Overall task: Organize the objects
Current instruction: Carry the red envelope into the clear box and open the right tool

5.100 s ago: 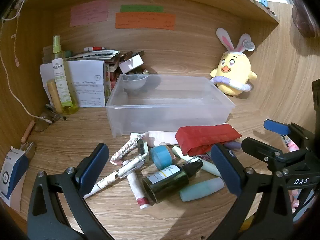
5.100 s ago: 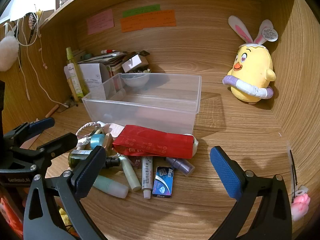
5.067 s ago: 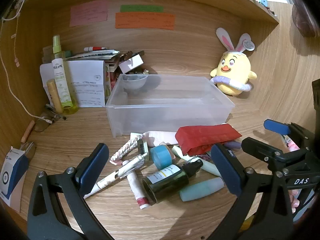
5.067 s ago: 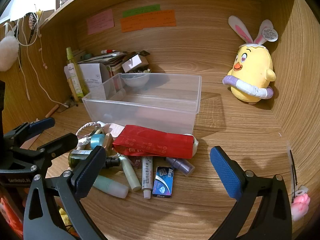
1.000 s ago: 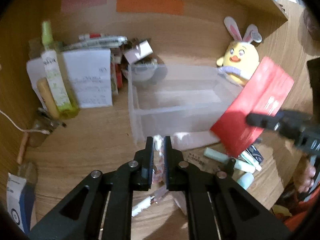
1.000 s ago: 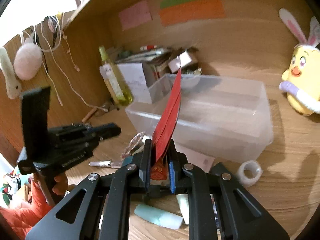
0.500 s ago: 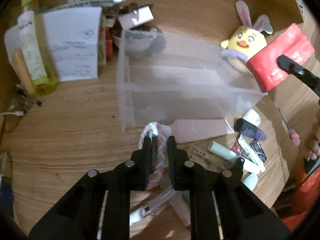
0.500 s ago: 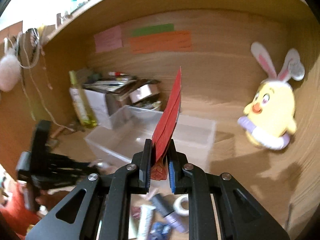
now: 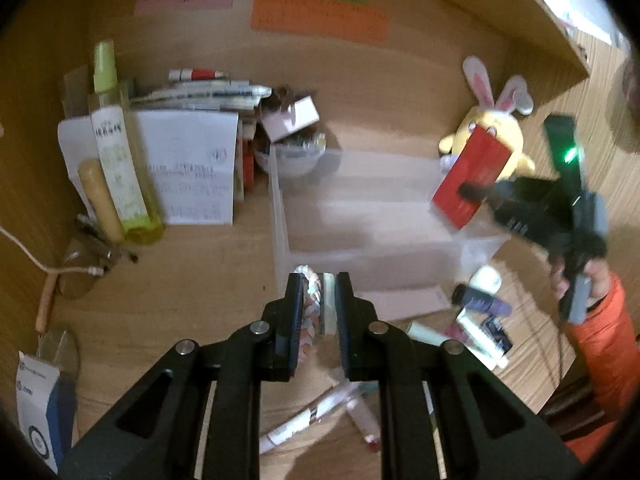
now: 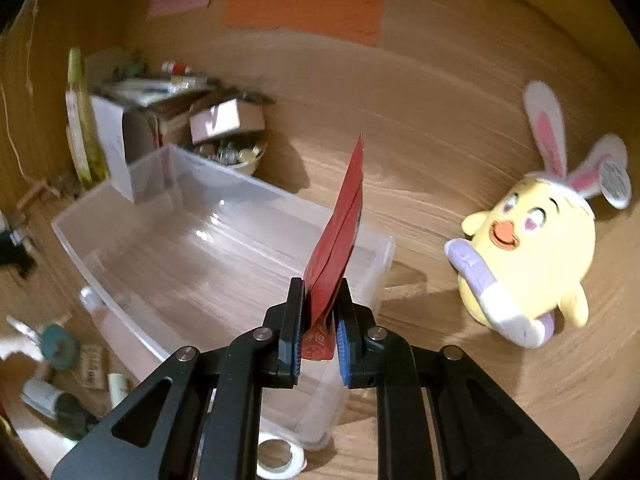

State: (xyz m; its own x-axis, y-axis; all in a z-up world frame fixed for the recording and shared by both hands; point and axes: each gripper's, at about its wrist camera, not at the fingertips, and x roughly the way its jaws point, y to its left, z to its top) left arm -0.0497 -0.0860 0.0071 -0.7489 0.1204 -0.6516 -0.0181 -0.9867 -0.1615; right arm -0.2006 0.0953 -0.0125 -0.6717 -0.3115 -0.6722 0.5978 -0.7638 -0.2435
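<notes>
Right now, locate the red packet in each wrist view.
Left wrist view: red packet at right, above the clear bin's right end, clamped in the right gripper.
Right wrist view: red packet centre, edge-on between the gripper's pads.
Shared landmark: yellow bunny-eared plush.

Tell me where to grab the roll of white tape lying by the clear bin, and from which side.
Take the white tape roll from above, one of the jaws down its open centre and the other outside the wall. It lies flat on the wooden shelf, hole upward, right against the clear bin, so coming from the side away from the bin looks safest.
</notes>
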